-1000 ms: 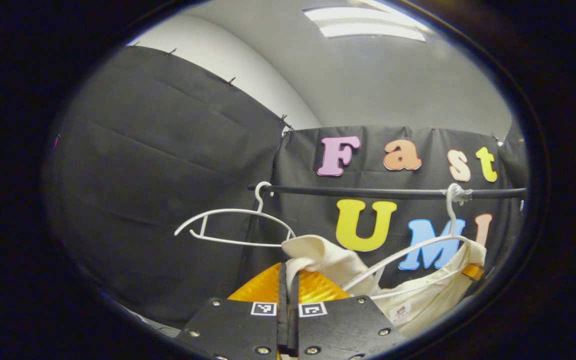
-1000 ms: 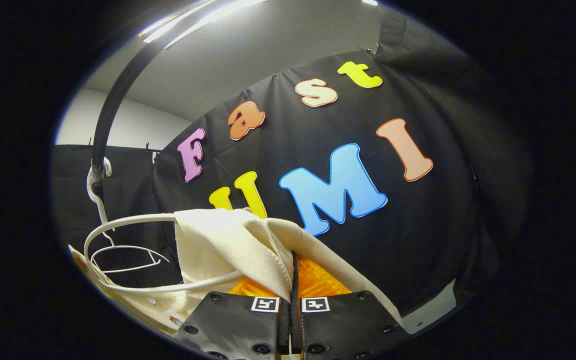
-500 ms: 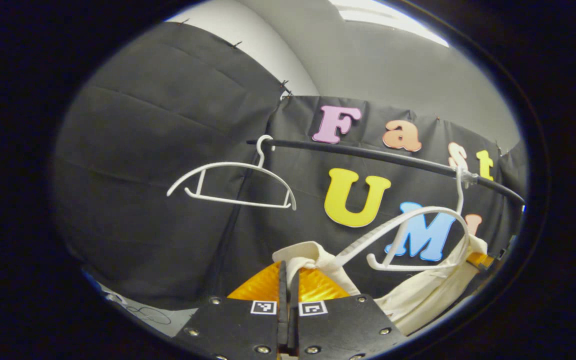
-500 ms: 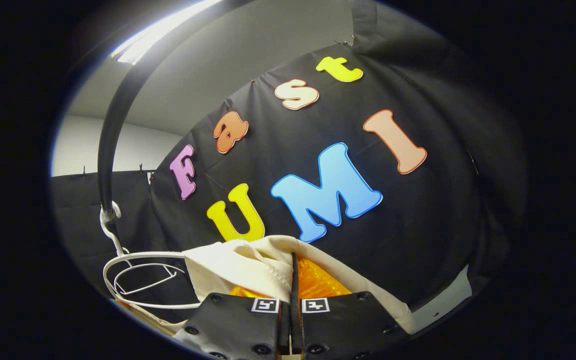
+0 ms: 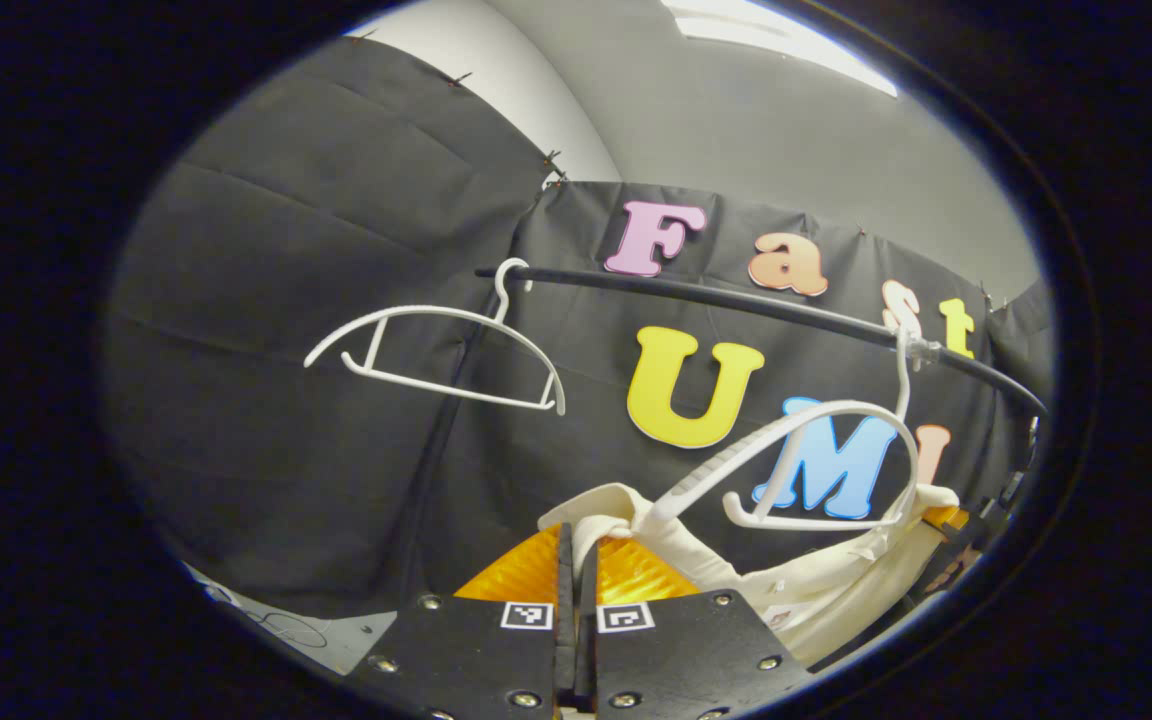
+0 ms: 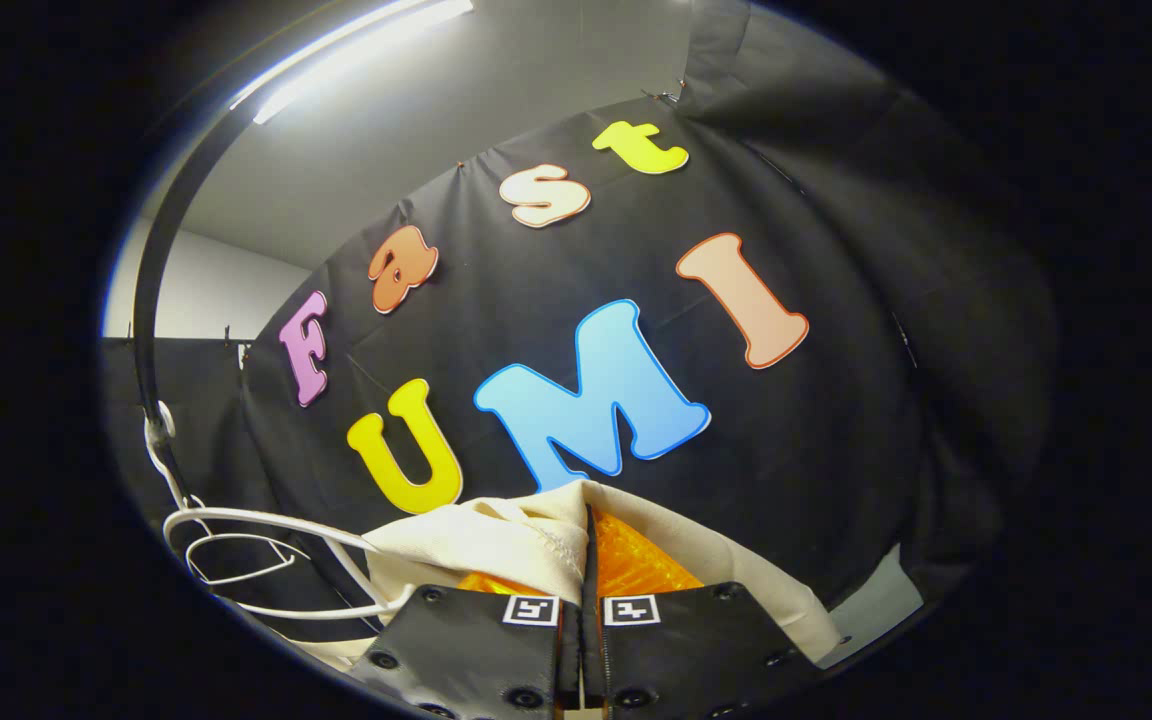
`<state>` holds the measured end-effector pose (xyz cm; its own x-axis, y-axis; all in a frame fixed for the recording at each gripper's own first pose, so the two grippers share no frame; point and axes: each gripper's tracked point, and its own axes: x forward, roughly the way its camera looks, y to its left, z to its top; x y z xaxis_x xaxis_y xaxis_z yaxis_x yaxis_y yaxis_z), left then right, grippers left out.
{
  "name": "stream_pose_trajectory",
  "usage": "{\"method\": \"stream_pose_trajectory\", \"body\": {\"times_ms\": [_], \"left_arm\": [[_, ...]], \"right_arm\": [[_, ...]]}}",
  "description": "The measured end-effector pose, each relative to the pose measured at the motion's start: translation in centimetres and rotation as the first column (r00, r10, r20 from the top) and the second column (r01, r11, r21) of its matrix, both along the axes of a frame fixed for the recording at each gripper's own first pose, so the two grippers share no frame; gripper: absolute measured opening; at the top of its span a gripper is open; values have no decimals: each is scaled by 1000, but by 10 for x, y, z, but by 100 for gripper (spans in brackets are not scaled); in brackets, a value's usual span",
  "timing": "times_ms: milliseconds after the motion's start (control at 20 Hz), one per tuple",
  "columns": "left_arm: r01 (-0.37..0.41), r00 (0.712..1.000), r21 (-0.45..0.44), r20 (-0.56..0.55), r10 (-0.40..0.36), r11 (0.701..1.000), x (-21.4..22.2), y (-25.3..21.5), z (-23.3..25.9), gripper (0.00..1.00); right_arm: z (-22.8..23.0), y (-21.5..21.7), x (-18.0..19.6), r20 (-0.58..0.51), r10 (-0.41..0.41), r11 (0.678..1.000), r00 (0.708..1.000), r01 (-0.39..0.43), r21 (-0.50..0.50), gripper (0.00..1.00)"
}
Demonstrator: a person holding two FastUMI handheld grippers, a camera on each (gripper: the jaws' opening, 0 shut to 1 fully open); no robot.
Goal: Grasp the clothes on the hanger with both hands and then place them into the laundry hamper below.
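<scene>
Cream garment [image 5: 816, 590] pinched in both closed grippers — left gripper [image 5: 574, 560], right gripper [image 6: 588, 545]

Cream garment [image 5: 816, 590] in left gripper [image 5: 573, 560]

Standing in here, it's clearly a makeshift recording booth set up inside a plain room, not anyone's home. Black cloth [image 5: 316, 330] is pinned up as walls, with little clips along its top edge. Behind it you see a bare pale wall [image 5: 496, 100] and a grey ceiling with a strip light [image 5: 776, 30]. A black rail [image 5: 736, 305] runs across carrying white plastic hangers [image 5: 436, 350], like a mock laundry corner staged for data collection, more lab than household
</scene>
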<state>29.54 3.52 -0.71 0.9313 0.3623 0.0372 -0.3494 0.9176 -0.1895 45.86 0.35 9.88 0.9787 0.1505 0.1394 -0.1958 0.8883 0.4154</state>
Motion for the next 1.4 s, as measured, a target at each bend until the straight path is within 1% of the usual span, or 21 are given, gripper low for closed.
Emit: {"method": "stream_pose_trajectory", "body": {"times_ms": [150,350,500,700,750,1000,1050,1100,1150,1300,1400], "left_arm": [[12,1000,8,-28,-12,1000,12,-7,-16,1],[28,998,28,-53,-26,999,22,-18,-29,0],[53,996,42,-78,-49,998,13,-20,-40,1],[115,989,41,-102,-110,993,9,-24,-49,1],[138,985,36,-105,-134,990,17,-20,-48,1],[261,961,44,-111,-255,964,12,-18,-42,1],[287,954,48,-110,-280,957,9,-18,-40,1],[311,946,53,-112,-303,949,6,-16,-37,1],[333,938,62,-118,-325,941,4,-15,-36,1],[394,916,103,-119,-382,913,-4,-18,-26,1],[429,902,115,-115,-417,896,-7,-20,-21,1]], "right_arm": [[-18,-10,5,-37,-34,999,999,35,14,2],[-38,-15,-3,-55,-58,998,997,56,-37,2],[-48,-21,-23,-63,-79,995,995,74,-65,2],[-57,-26,-59,-69,-118,986,991,109,-123,3],[-55,-28,-74,-66,-132,983,989,122,-134,2],[-42,-31,-160,-21,-222,962,975,215,-169,2],[-39,-30,-177,-11,-236,957,972,231,-173,0],[-36,-28,-196,-1,-249,954,969,245,-173,2],[-33,-25,-213,9,-260,950,966,257,-175,3],[-33,-13,-261,23,-279,942,960,279,-185,2],[-35,-4,-291,27,-279,940,960,279,-199,2]]}}
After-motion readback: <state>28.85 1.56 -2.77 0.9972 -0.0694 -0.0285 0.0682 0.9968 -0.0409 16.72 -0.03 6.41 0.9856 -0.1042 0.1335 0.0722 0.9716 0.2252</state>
